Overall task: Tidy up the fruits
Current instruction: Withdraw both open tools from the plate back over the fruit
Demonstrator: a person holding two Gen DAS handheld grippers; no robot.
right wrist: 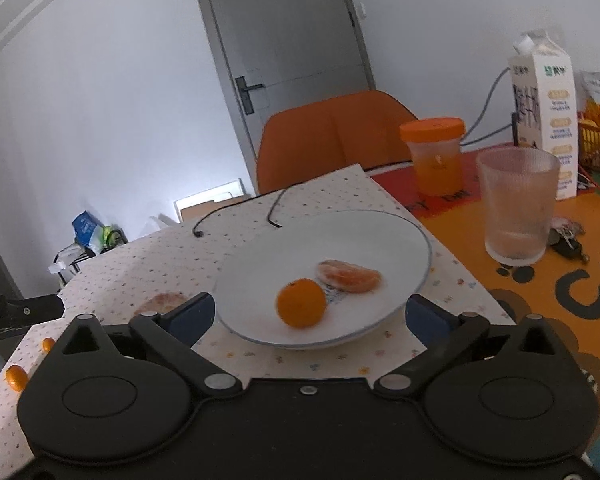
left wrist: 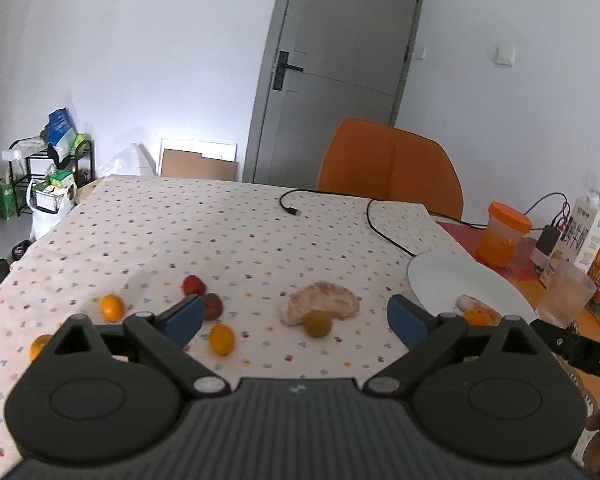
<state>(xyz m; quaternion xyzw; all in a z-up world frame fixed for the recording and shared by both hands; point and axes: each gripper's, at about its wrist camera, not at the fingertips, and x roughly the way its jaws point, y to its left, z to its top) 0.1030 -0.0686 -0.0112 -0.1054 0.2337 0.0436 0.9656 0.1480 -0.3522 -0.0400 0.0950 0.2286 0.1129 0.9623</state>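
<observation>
In the left wrist view my left gripper (left wrist: 294,316) is open and empty above the dotted tablecloth (left wrist: 220,232). Between and beyond its fingers lie a peeled citrus piece (left wrist: 324,304), a small green-brown fruit (left wrist: 317,323), a kumquat (left wrist: 221,339), a dark red lychee (left wrist: 213,306), a strawberry (left wrist: 193,285) and two more kumquats (left wrist: 111,307) (left wrist: 38,346). In the right wrist view my right gripper (right wrist: 310,314) is open and empty in front of a white plate (right wrist: 380,236) holding an orange (right wrist: 301,303) and a peeled segment (right wrist: 349,276).
A ribbed plastic cup (right wrist: 516,208), an orange-lidded jar (right wrist: 436,156) and a milk carton (right wrist: 544,116) stand right of the plate on an orange mat. A black cable (left wrist: 380,224) lies across the far table. An orange chair (left wrist: 388,164) stands behind it.
</observation>
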